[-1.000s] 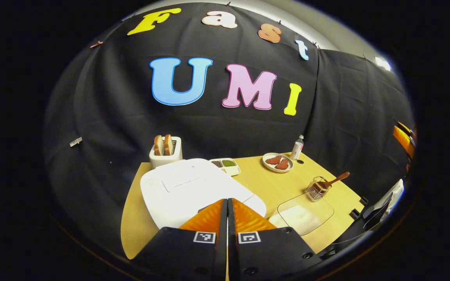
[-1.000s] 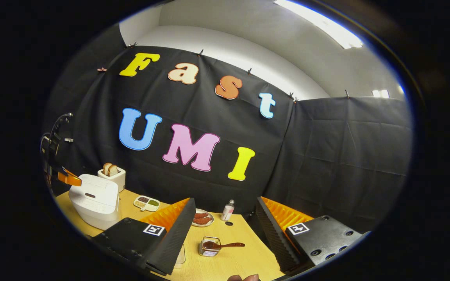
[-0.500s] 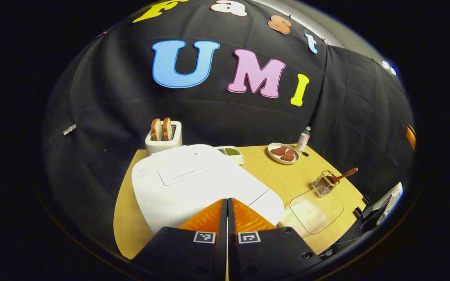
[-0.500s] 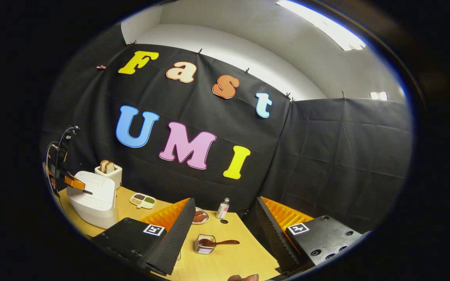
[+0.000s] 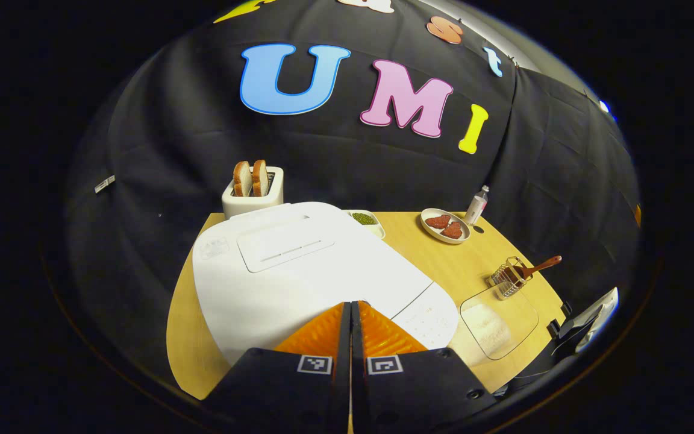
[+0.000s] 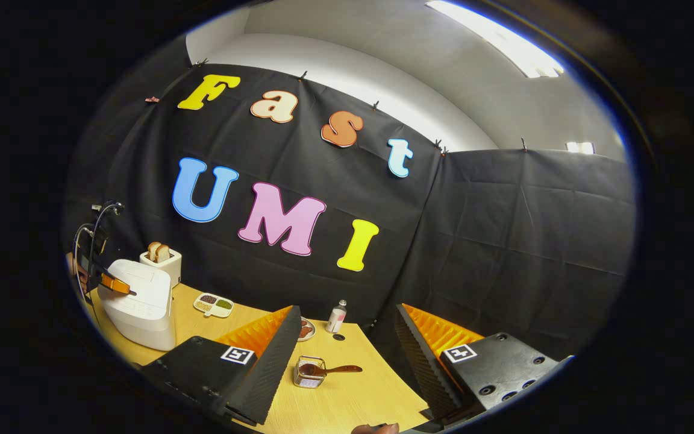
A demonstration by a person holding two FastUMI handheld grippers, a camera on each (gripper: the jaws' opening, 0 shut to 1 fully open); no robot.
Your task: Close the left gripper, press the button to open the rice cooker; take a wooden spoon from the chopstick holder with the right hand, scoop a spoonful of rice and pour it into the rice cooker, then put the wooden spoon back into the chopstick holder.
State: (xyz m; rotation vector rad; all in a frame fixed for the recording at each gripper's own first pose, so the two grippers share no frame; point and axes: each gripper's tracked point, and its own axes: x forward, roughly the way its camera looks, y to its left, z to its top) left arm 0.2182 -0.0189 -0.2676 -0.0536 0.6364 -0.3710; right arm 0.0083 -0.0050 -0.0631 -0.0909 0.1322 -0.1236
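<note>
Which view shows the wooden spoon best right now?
The right gripper view: the wooden spoon lies across the chopstick holder just ahead of the open right gripper. The left gripper view shows the spoon small near its right edge.

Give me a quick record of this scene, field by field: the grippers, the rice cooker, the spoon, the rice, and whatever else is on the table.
left gripper: fingers together, tips over the front of the cooker's lid
right gripper: open, holding nothing, above the table
white rice cooker: lid down
wooden spoon: bowl in the wire chopstick holder, handle sticking out sideways
rice: in the clear glass dish beside the cooker
wooden table: also holds a white toaster with two bread slices, a plate of red pieces, a small bottle
</note>
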